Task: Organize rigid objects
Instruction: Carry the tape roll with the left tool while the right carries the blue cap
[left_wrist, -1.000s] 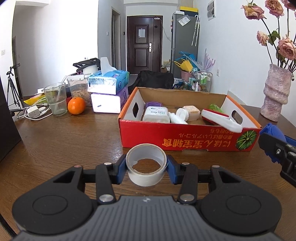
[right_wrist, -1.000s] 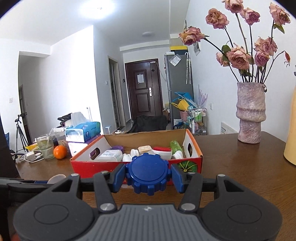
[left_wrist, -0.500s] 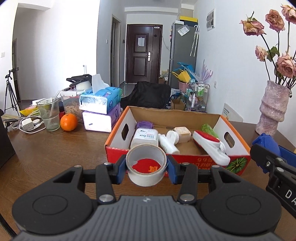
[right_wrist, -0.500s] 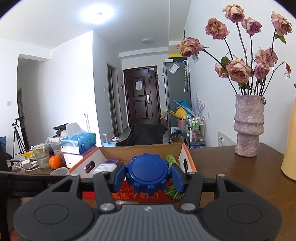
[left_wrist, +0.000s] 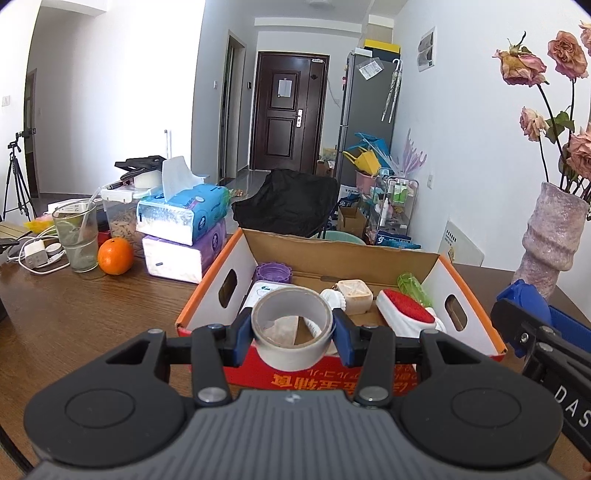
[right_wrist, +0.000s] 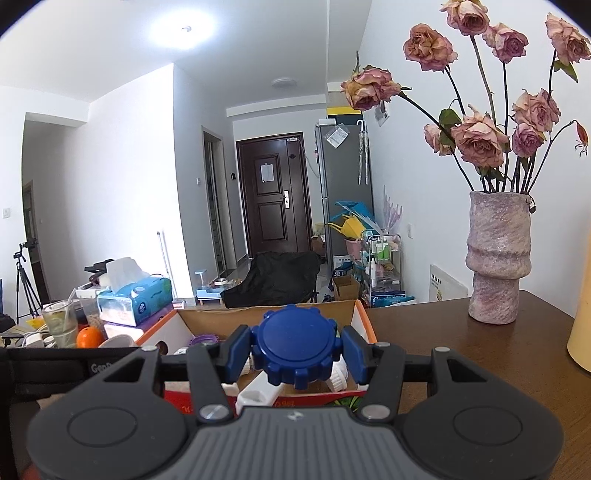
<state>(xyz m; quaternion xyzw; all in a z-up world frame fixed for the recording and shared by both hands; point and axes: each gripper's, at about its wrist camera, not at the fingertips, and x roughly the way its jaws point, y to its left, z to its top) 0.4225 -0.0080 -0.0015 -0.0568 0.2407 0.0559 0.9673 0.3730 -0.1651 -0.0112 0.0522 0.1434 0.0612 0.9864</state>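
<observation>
My left gripper (left_wrist: 291, 334) is shut on a roll of grey tape (left_wrist: 269, 350), held over the near wall of a red and orange cardboard box (left_wrist: 476, 321). Inside the box lie a purple lid (left_wrist: 272, 272), a white container, a beige square block (left_wrist: 354, 295), a red and white brush (left_wrist: 404, 312) and a green bottle (left_wrist: 413, 288). My right gripper (right_wrist: 297, 350) is shut on a blue notched lid (right_wrist: 297, 345), above the right end of the same box (right_wrist: 364, 319). That gripper also shows at the right edge of the left wrist view (left_wrist: 532, 332).
Left of the box sit stacked tissue packs (left_wrist: 184, 229), an orange (left_wrist: 115, 256), a glass with a straw (left_wrist: 76, 236) and a charger with cables (left_wrist: 35, 254). A rough pink vase of dried roses (right_wrist: 498, 254) stands at the back right of the wooden table (left_wrist: 74, 306).
Both grippers have risen and come forward toward the box with their loads. The tape roll and the blue lid now hang over the box's near wall instead of in front of it.
</observation>
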